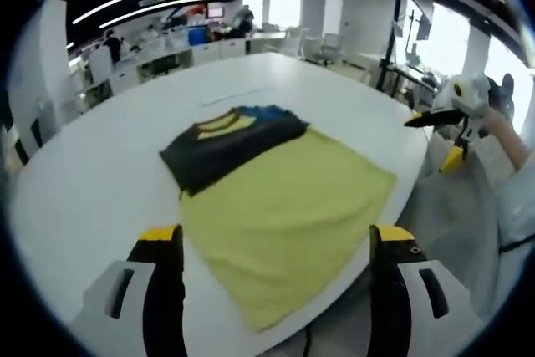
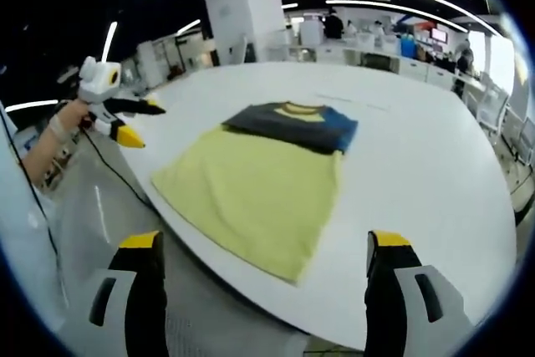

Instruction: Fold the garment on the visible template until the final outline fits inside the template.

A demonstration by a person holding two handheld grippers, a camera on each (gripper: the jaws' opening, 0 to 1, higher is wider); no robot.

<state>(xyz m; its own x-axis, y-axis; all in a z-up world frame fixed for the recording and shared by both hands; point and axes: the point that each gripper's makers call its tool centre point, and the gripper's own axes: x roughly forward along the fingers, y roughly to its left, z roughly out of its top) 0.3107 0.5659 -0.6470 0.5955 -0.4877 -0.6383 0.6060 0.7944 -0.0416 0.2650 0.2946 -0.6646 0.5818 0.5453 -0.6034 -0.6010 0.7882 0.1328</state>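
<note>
On white table [image 1: 100, 181]: yellow-black garment [image 1: 276, 198], no legible writing.

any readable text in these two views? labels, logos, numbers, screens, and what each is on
None readable.
Garment on the white table: yellow body, dark and blue top, no print or label legible.
Faint line marks on the table beyond the garment: no characters legible.
Screen in the office background: too small and blurred to read.
Left gripper and right gripper: no markings visible on the fingers.
</note>
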